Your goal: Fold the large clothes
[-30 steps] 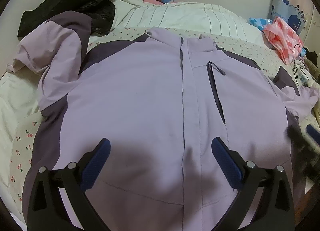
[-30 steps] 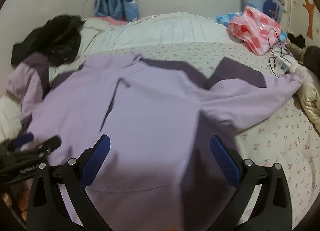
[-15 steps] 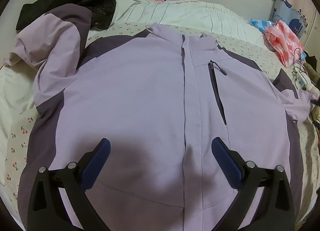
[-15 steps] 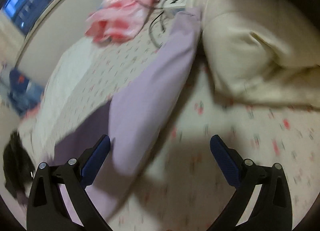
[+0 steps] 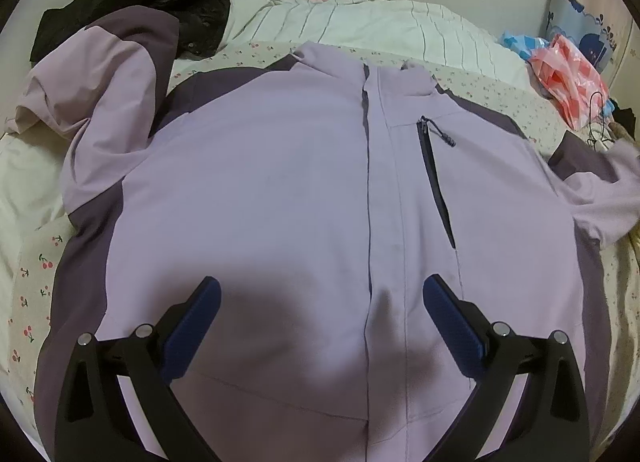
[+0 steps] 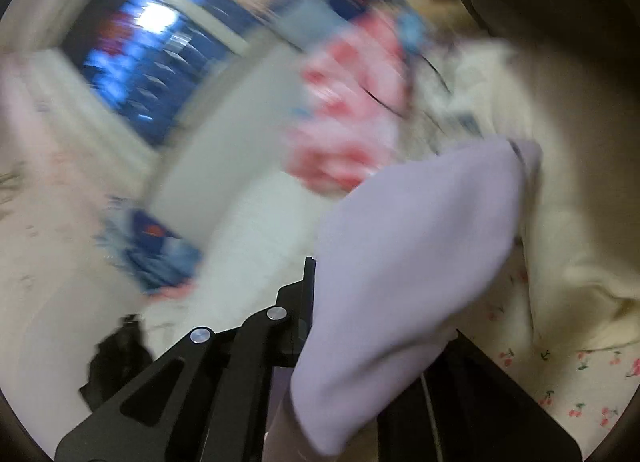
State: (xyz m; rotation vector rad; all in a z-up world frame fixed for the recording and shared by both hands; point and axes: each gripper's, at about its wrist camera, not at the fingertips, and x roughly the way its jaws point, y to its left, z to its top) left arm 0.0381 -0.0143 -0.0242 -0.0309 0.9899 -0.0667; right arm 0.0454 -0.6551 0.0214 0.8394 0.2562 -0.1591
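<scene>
Your left gripper (image 5: 320, 308) is spread wide, holding nothing, both blue pads (image 5: 192, 326) hanging over the lower front of the jacket (image 5: 260, 202). Your right gripper (image 6: 316, 322) has its fingers drawn together on the right sleeve (image 6: 408, 270); the lilac fabric drapes over the jaws and hides the pads, so the clamp looks closed on cloth, but the right wrist view is heavily motion-blurred and I can't confirm the exact contact.

Jacket lies face up on the bed (image 5: 36, 262), zipped, collar toward the far wall, hem toward you. Body is lilac with dark purple side and shoulder panels. Chest pocket zip (image 5: 434, 178) sits right of the centre placket, puller at its upper end. Left sleeve (image 5: 104, 78) is bunched up at the far left, its end crumpled beside the black garment (image 5: 160, 10). The right sleeve runs off toward the right edge of the left wrist view.

Striped duvet (image 5: 380, 34) lies beyond the collar. Pink-and-white bag (image 5: 568, 78) sits at the far right with a black cable (image 5: 598, 122) just beside it. In the right wrist view a cream quilt (image 6: 580, 202) lies just right of the sleeve, over the cherry-print sheet.
</scene>
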